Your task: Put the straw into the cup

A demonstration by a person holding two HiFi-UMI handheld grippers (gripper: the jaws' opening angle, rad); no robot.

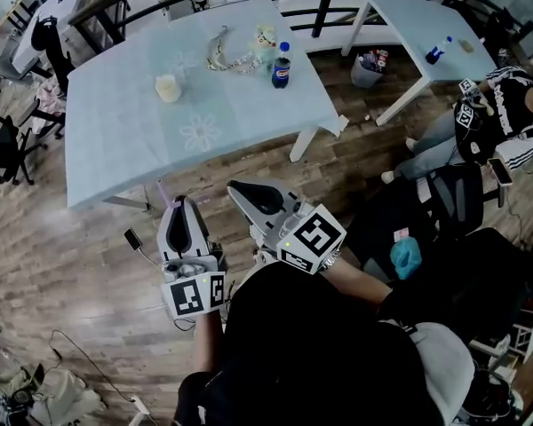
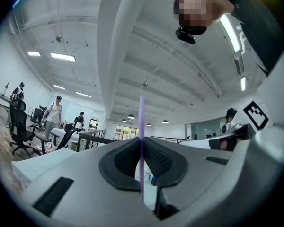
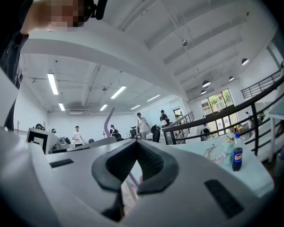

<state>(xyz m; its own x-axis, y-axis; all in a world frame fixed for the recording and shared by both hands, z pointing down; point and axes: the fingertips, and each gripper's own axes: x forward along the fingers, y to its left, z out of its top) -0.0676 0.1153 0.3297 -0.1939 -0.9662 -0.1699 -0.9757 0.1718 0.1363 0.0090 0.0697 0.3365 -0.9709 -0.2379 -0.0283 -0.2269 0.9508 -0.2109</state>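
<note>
Left gripper [image 2: 142, 145] fingers clench the purple straw [image 2: 141, 122] upright; right gripper [image 3: 137, 144] fingers are closed on nothing. Well ahead, the cup [image 1: 167, 88] stands on the counter [image 1: 115, 140]. Best carry the straw vertical, then lower it from directly above the rim.

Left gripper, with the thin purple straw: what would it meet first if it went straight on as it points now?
Most likely the near edge of the pale blue table, or it passes just above the tabletop; the height is unclear. Nothing stands before it.
</note>
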